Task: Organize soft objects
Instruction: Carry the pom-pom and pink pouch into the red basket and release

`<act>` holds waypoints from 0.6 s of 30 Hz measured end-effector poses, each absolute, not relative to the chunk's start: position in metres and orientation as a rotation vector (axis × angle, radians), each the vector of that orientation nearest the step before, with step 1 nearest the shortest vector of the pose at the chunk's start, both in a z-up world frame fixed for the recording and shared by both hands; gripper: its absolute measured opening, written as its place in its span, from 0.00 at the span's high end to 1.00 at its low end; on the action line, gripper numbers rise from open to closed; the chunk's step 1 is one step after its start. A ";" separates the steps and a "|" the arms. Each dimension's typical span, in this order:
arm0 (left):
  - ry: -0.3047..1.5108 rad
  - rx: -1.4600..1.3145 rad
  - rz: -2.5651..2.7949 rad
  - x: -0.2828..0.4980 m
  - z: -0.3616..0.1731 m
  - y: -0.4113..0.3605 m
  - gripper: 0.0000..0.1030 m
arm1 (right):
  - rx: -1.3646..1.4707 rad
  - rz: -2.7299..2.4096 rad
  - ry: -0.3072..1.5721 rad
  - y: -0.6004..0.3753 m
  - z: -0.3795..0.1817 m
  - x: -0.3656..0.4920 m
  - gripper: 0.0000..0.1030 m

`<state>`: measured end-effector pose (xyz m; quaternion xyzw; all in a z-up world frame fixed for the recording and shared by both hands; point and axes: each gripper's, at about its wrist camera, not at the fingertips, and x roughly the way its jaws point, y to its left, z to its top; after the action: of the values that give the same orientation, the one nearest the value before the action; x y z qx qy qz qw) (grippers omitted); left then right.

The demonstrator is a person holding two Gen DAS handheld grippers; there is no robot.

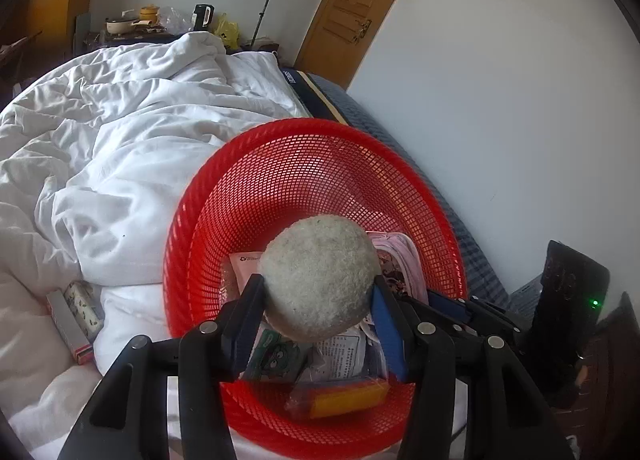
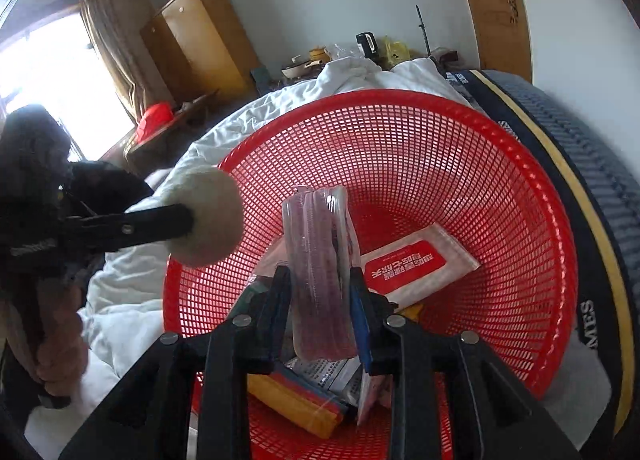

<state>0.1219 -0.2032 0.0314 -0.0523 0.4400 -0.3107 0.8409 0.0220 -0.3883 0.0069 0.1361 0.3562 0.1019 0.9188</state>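
Observation:
A fuzzy grey-white ball (image 1: 320, 276) hangs over the red mesh basket (image 1: 304, 163), and my left gripper (image 1: 318, 288) is shut on it. From the right wrist view the same ball (image 2: 206, 215) shows at the basket's left rim (image 2: 400, 99), pinched by the left gripper. My right gripper (image 2: 320, 276) is shut on a clear pack of pink strips (image 2: 320, 260), held upright above the basket. In the basket lie a red-and-white packet (image 2: 416, 264), an orange pack (image 2: 296, 400), a green cartoon packet (image 1: 276, 356) and printed sachets.
The basket sits on a bed with a rumpled white duvet (image 1: 120, 139), beside the wall. A slim box (image 1: 72, 324) lies on the duvet left of the basket. A dark mattress edge (image 2: 580, 179) runs along the right. A person's sleeve (image 2: 60, 340) is at the left.

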 end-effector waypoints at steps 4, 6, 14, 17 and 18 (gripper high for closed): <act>0.953 -0.110 -0.633 0.133 0.017 -0.214 0.46 | 0.347 0.245 0.675 -0.398 0.011 0.010 0.73; 0.974 -0.117 -0.623 0.139 0.008 -0.216 0.46 | 0.398 0.298 0.665 -0.403 0.016 0.009 0.73; 0.964 -0.038 -0.586 0.138 -0.014 -0.231 0.46 | 0.491 0.307 0.747 -0.407 -0.018 0.030 0.73; 0.948 0.014 -0.570 0.133 -0.018 -0.239 0.46 | 0.505 0.304 0.773 -0.410 -0.029 0.036 0.71; 0.954 0.035 -0.567 0.133 -0.020 -0.244 0.45 | 0.519 0.303 0.779 -0.413 -0.032 0.038 0.71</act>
<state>0.1332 -0.2436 -0.0202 0.0166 0.4528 -0.2693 0.8498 0.0376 -0.4128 -0.0320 0.2491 0.3739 0.1457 0.8814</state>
